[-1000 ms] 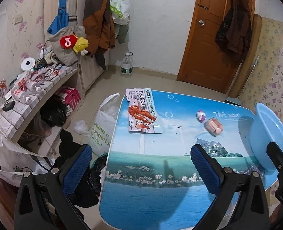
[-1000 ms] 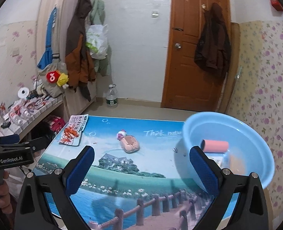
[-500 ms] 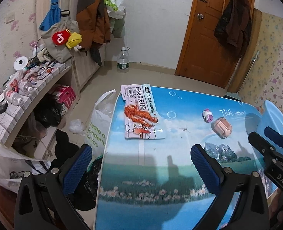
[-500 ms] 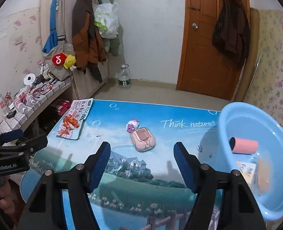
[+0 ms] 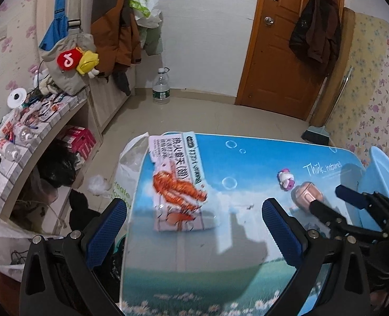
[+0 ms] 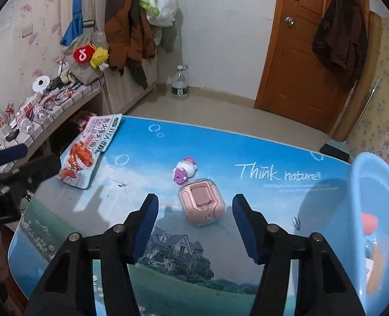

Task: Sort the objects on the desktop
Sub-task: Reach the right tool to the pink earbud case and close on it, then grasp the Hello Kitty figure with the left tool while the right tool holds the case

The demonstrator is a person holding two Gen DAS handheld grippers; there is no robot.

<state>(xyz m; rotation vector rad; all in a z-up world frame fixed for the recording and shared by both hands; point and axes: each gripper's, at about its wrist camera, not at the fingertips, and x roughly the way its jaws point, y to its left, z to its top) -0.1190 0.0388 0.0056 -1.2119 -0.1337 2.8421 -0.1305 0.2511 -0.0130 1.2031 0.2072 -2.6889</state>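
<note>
- Just ahead of the right gripper [image 6: 194, 226], between its parted blue fingers [image 6: 147, 221], a pink earbud case [image 6: 201, 205] lies on the printed table [image 6: 247, 158]; the jaws stand apart on either side of it, with a gap on each side, gripping nothing.
- Just beyond the case and touching or almost touching its far edge, a small white-and-purple toy figure [image 6: 184, 171] lies on the table.
- To the right of that gripper, the light-blue plastic basin [image 6: 378, 184] stands at the table's right end; inside it a pink roll [image 6: 368, 222] shows, with other items too cut off to name.
- Far left of the right gripper, a crayfish snack packet [image 6: 89, 147] lies flat at the table's left edge, with the left gripper's fingers in front of it.
- In the left wrist view, the left gripper [image 5: 194, 234] hangs over the table's left part with its jaws wide apart and nothing held; the snack packet [image 5: 178, 184] lies just ahead, between its fingers.
- To that gripper's right, the right gripper [image 5: 331, 205] reaches toward the earbud case [image 5: 306, 196], the toy figure [image 5: 286, 179] just past it, and the basin [image 5: 383, 173] beyond.
- Farthest off, a water bottle [image 5: 161, 87] stands on the floor by the wall, left of a wooden door [image 5: 281, 52].
</note>
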